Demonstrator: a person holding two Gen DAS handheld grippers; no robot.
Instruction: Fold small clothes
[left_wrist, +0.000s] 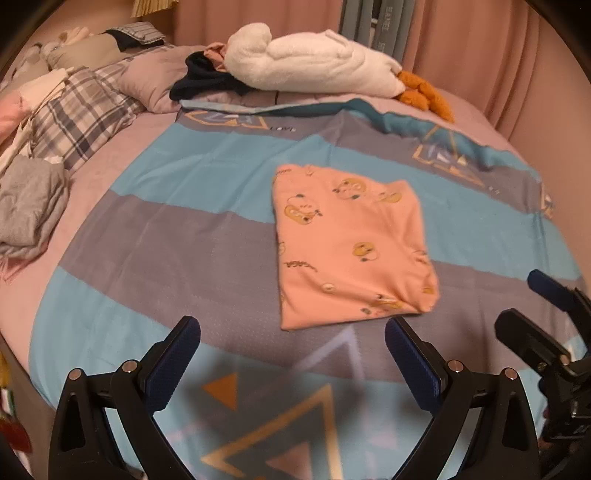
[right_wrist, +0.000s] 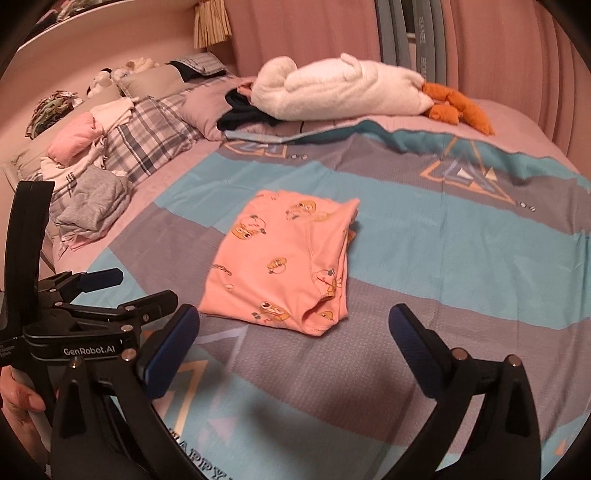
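A small pink garment with yellow cartoon prints (left_wrist: 351, 243) lies folded into a flat rectangle on the blue and grey striped sheet (left_wrist: 184, 236). It also shows in the right wrist view (right_wrist: 284, 262). My left gripper (left_wrist: 291, 339) is open and empty, just short of the garment's near edge. My right gripper (right_wrist: 293, 325) is open and empty, near the garment's near edge. The right gripper also shows at the right edge of the left wrist view (left_wrist: 532, 299), and the left gripper at the left of the right wrist view (right_wrist: 140, 286).
A heap of clothes, grey (right_wrist: 96, 206), pink and plaid, lies at the left by the pillows. A white plush toy with orange feet (right_wrist: 340, 92) and dark clothes (right_wrist: 243, 114) lie at the far side. Pink curtains hang behind the bed.
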